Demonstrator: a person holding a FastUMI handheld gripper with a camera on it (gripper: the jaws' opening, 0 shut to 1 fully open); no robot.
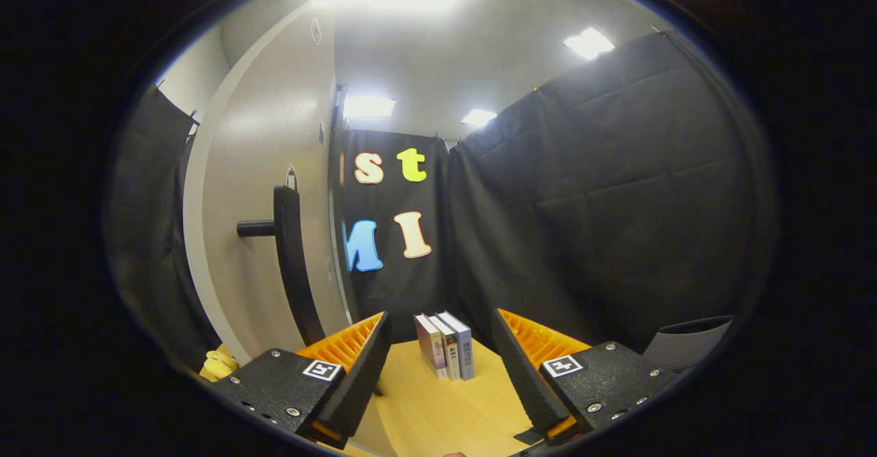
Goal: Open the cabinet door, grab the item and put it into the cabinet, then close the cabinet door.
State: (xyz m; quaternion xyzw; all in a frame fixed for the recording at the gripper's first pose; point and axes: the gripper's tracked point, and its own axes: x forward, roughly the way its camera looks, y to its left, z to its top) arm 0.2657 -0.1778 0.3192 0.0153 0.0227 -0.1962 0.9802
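Books, three of them, stand upright side by side on the wooden table, spines facing me, just ahead of my fingers and roughly centered in the gap between them, leaning a touch to one side. My gripper is wide apart, nothing between the fingers, neither finger touching the books. Cabinet door sits off to the left of the fingers, a pale panel that looks swung out toward me; can't tell how far it is open. On its face a dark vertical bar handle with a short round peg sticking out sideways from its upper part. Handle is beyond my left finger and above it, well apart from the fingers. Something yellow peeks out low on the left, right beside the left finger's mount; can't tell what it is. Black cloth wall runs behind the books and along the right side. A dark ribbed rounded thing shows low on the right, past the right finger's mount, maybe a bin, not sure. Ceiling lights glare overhead. Table surface between the fingers and the books is bare wood.
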